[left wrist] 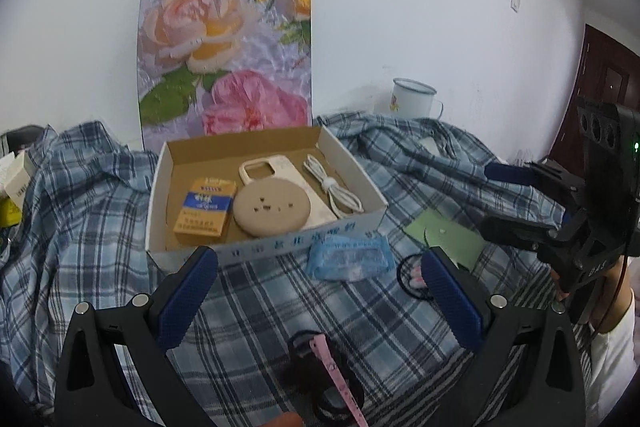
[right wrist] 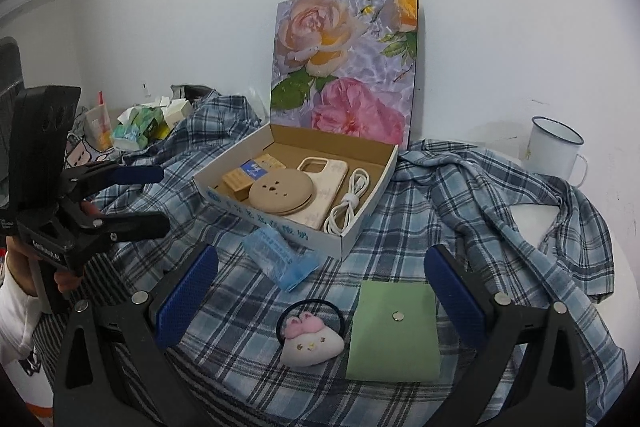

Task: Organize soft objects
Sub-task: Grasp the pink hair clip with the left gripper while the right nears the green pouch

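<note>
An open cardboard box (left wrist: 362, 223) (right wrist: 362, 233) with a floral lid stands on a plaid shirt (left wrist: 100, 211) (right wrist: 480, 195). It holds a phone case (right wrist: 334, 173), a round beige disc (left wrist: 271, 209) (right wrist: 280, 193), a white cable (left wrist: 332, 191) (right wrist: 350, 205) and small orange cartons (left wrist: 204, 213). A blue plastic pack (left wrist: 348, 259) (right wrist: 280, 253) lies in front of the box. A plush bunny hair tie (right wrist: 310, 339) and a green pouch (right wrist: 394, 331) (left wrist: 448, 237) lie between my right gripper's open fingers. My left gripper (left wrist: 320, 301) is open and empty above a pink-strapped dark object (left wrist: 332, 379). My right gripper (right wrist: 320, 297) is open and empty.
A white enamel mug (left wrist: 414, 99) (right wrist: 554, 147) stands at the back right by the wall. Tissue packs and small cartons (right wrist: 140, 125) clutter the far left. The right gripper shows at the right of the left wrist view (left wrist: 532, 199); the left one shows at the left of the right wrist view (right wrist: 160, 199).
</note>
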`<state>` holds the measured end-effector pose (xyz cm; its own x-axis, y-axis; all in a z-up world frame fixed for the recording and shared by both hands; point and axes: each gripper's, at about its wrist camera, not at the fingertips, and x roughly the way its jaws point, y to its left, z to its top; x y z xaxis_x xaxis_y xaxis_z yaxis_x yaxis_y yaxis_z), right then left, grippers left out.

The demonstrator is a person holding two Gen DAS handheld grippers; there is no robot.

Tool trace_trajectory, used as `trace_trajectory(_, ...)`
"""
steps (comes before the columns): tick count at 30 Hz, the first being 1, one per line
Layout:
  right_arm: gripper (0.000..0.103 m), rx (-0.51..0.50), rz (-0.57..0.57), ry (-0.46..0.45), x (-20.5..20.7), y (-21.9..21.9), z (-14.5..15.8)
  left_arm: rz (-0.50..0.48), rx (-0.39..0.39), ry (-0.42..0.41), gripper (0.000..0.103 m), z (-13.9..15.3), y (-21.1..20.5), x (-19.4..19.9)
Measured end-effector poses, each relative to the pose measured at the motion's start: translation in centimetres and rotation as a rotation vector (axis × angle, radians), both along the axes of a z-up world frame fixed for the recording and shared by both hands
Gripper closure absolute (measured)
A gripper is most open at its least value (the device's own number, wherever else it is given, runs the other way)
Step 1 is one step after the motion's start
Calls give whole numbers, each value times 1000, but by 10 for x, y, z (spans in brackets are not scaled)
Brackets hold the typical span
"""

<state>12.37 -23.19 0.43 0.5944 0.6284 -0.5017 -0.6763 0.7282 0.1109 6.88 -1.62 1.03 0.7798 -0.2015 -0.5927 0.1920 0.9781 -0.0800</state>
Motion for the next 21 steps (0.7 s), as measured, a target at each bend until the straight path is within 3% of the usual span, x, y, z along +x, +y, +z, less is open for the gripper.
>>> trace_trajectory(21,0,27,-8,74,9,-9,-16,-28,-18,197,0,-49,3,-2)
